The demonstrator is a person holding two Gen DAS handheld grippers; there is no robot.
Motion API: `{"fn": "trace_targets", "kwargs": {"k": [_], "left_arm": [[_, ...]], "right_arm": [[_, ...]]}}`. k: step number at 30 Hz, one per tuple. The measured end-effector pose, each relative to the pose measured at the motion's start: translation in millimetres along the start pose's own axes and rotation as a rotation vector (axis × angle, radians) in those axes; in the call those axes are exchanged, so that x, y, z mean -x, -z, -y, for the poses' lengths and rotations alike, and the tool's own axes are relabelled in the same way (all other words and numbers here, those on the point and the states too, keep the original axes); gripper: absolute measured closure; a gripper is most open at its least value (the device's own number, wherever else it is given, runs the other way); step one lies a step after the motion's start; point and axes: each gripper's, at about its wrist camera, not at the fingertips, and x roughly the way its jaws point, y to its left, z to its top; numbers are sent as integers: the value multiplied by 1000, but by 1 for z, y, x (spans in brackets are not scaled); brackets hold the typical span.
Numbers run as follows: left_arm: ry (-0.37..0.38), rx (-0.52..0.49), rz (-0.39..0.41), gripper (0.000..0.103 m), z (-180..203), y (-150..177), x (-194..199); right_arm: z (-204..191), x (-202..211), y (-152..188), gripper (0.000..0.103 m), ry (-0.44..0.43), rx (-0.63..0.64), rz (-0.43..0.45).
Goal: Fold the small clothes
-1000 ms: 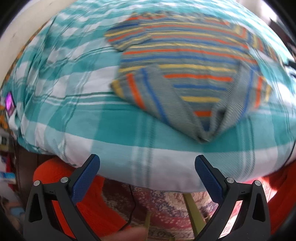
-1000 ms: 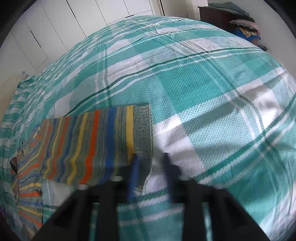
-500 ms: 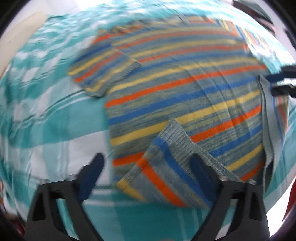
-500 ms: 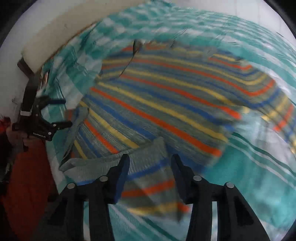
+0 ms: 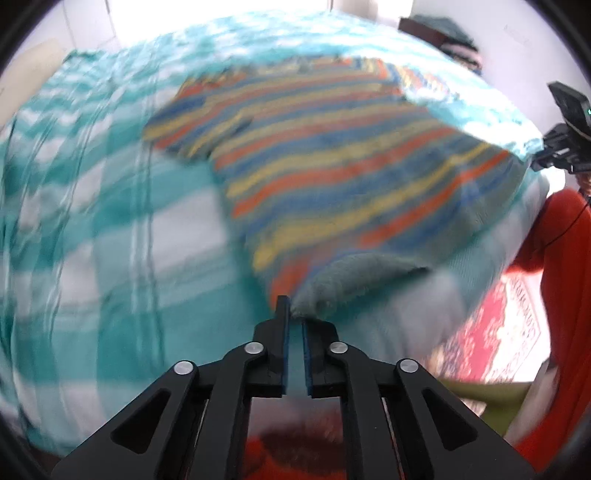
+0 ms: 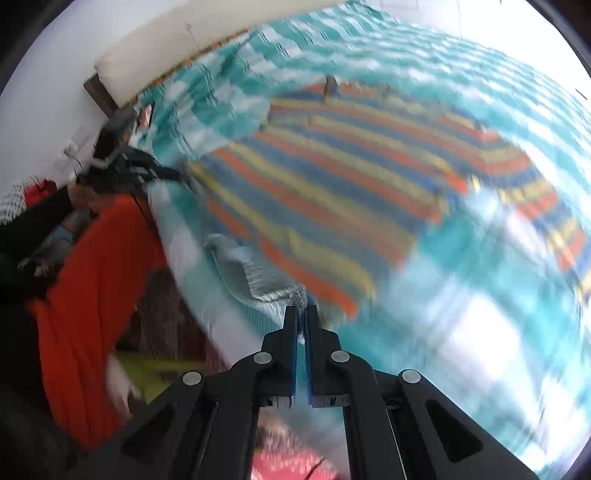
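Striped knit sweater (image 5: 332, 177), orange, yellow and blue bands with grey ribbed hem, spread flat on teal-and-white checked bedspread (image 5: 92, 221). Left gripper (image 5: 294, 314): jaws just closed, pinched on the grey hem at the sweater's near corner. Right gripper (image 6: 302, 314): jaws just closed, pinching the ribbed hem at the opposite near corner. Person's orange sleeve (image 6: 85, 295) beside the bed edge. Both views blurred.

Motion blur smears both views, so the striped sweater (image 5: 332, 177) and the checked bedsheet (image 5: 92, 221) lose their fine detail. Where the left gripper (image 5: 293, 314) meets the grey hem, the contact is too soft to read. A dark shelf (image 5: 439, 33) is cut off by the picture's rim.
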Motion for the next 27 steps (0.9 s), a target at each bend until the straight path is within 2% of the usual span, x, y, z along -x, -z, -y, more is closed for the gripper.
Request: {"fn": "trace_targets", "kwargs": {"k": [1,3,4,5,6,8,10,12,13,14,15,16,17,19,22,24,27], "left_arm": [[-10,15,-21,93,-5,2,-2],[-7,123,-46,71,-20,16,-4],[9,201,-34,49,-28,21,-1],[28,270,-13,32,-34,26,3],[63,354,20,27,-40,29,6],[144,452,43,23,-43,31,3],[196,498,12,23,-32,25,-16],[211,499,-21,23,-21,16,-35],[202,505,-39,25,-13,10,-45],[185,512,-47,40,-9,6,-50],[171,517,-54,62,-4,0,-54],[194,521,-74,95,-2,-4,-55],[209,540,-74,100,-3,-5,-51],[189,523,-36,100,-4,-5,-37],[178,539,-7,100,-12,6,-16],[145,531,-26,100,-11,10,-18],[75,494,-87,100,4,8,-44]], "right_arm": [[0,-10,13,97,22,-34,-34],[5,-28,29,84,66,-105,-86],[9,-33,37,75,88,-152,-92],[13,-31,42,71,96,-196,-75],[15,-29,43,69,90,-247,-42],[20,-19,48,47,46,-385,59],[25,-23,47,38,-66,-531,182],[30,-49,44,39,-168,-663,213],[33,-61,45,38,-187,-707,211],[35,-73,44,44,-201,-745,211],[37,-84,40,55,-226,-768,218],[35,-93,34,96,-276,-777,217],[36,-96,30,98,-300,-784,206],[19,-92,17,99,-283,-729,198],[9,-66,22,99,-255,-704,210],[21,-49,42,99,-228,-715,198],[31,-71,56,99,-173,-744,110]]}}
